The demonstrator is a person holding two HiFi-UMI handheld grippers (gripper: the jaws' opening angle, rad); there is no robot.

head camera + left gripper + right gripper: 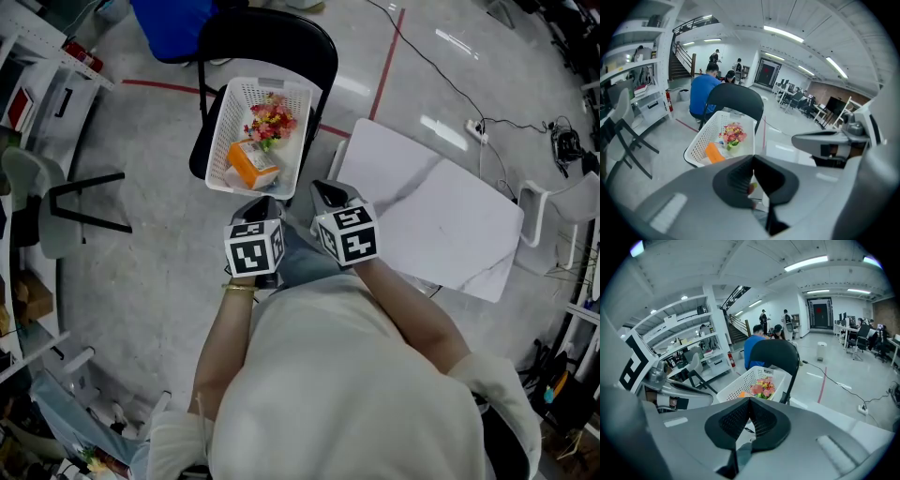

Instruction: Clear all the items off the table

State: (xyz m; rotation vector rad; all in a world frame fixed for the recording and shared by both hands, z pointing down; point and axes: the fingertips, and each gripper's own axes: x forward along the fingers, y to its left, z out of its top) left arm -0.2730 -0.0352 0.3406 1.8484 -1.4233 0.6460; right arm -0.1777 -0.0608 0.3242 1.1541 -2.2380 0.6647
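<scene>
A white basket (225, 112) stands on the seat of a black chair (272, 37). In it lie a bunch of pink and yellow flowers (272, 120) and an orange box (251, 164). The white table (441, 216) to the right is bare. My left gripper (262, 208) and right gripper (328, 192) are side by side close to my body, just short of the basket, both pointing towards it. In the left gripper view the left gripper (753, 159) is shut with nothing in it, above the basket (701, 140). The right gripper (749, 400) is likewise shut and holds nothing.
White shelving (37, 66) and a grey chair (47, 202) line the left side. A cable with a power strip (476, 129) runs over the floor behind the table. A person in blue (703, 91) sits beyond the black chair.
</scene>
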